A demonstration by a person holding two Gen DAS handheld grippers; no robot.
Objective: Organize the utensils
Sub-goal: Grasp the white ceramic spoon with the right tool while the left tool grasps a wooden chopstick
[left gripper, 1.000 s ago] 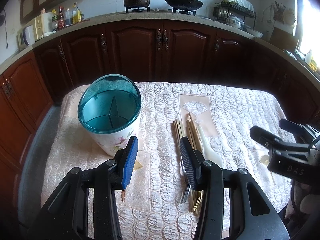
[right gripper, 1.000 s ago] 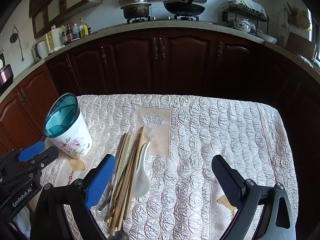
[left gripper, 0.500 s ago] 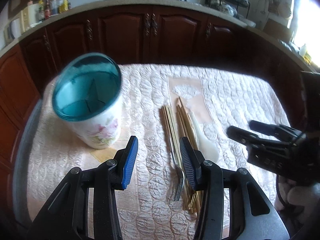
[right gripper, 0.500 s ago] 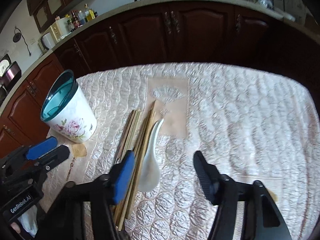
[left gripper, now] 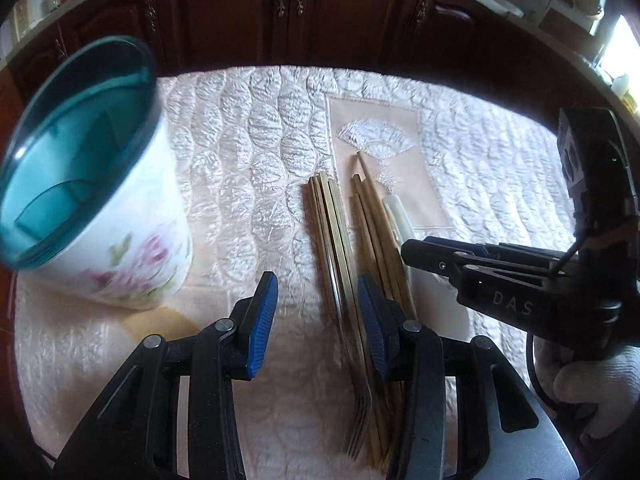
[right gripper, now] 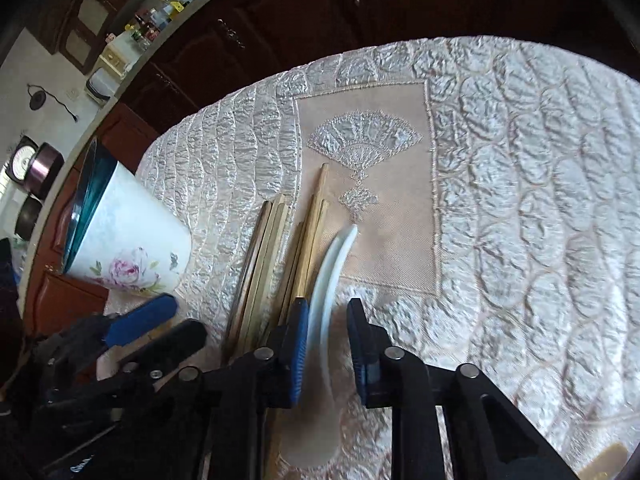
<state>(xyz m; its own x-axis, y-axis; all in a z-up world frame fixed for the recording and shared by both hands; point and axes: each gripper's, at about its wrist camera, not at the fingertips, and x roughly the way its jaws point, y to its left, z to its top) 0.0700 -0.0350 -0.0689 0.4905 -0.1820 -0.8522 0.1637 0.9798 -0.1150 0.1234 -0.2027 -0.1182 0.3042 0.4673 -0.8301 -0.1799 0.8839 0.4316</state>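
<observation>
A white floral holder (left gripper: pixel 120 240) (right gripper: pixel 132 240) with a teal rim stands at the left on the cloth. Two bundles of wooden chopsticks (left gripper: pixel 332 220) (right gripper: pixel 272 240) lie side by side, with a metal fork (left gripper: pixel 360 416) among them. A white ceramic spoon (left gripper: pixel 398 216) (right gripper: pixel 336 256) lies to their right. My left gripper (left gripper: pixel 316 320) (right gripper: pixel 160 330) is low over the fork's handle and the chopsticks. Its jaws are closing, and the handle runs along the right pad. My right gripper (right gripper: pixel 328 344) (left gripper: pixel 412 250) straddles the spoon's handle, jaws closing, with a gap still showing at the right pad.
The table wears a quilted pale cloth (right gripper: pixel 520 200) with a fan-embroidered panel (right gripper: pixel 364 148). Dark wooden cabinets (left gripper: pixel 300 12) run behind the far edge. A white-gloved hand (left gripper: pixel 592 384) holds the right gripper. A small tan piece (right gripper: pixel 604 460) lies at the near right.
Both grippers have dropped and tipped down toward the utensils. The right jaws narrowed sharply around the spoon's handle. The left jaws narrowed a little over the fork.
</observation>
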